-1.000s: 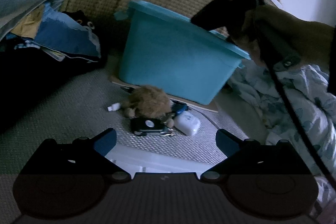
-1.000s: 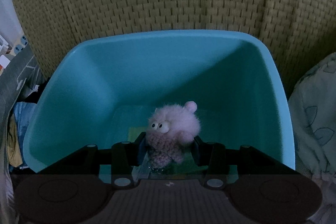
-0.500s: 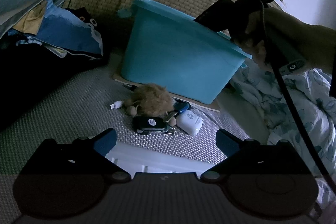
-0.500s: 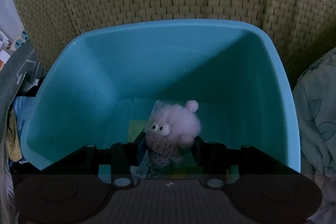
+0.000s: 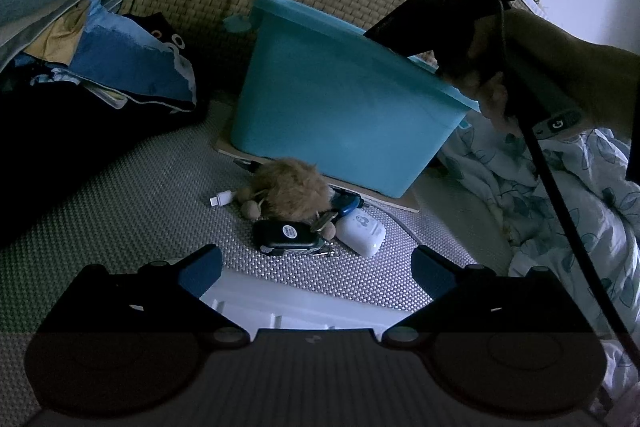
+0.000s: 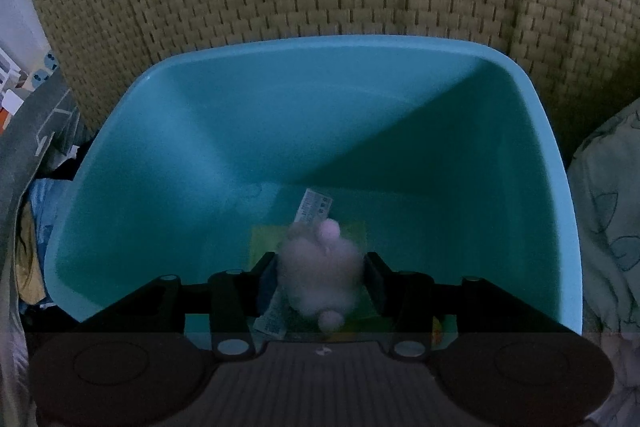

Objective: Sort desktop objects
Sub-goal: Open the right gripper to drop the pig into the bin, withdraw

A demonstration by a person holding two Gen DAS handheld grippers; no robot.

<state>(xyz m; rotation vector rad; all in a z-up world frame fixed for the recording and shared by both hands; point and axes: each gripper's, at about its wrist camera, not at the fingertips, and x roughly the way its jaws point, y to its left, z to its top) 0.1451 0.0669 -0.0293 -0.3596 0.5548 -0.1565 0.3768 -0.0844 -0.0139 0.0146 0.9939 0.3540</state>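
One blurred pink plush [image 6: 320,273] between opening right tongs [image 6: 320,279], inside teal bin [image 6: 224,155] walls.

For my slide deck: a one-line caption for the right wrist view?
Right gripper, jaws opening, releases a blurred pink plush toy over the teal bin.

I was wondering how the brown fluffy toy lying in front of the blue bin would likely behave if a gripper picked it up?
The brown fluffy toy looks soft, so it would probably squash between the fingers rather than resist. It seems light for its bulk. Small balls dangle at its edge and keys lie against it; whether they are attached is unclear, so they might drag along.
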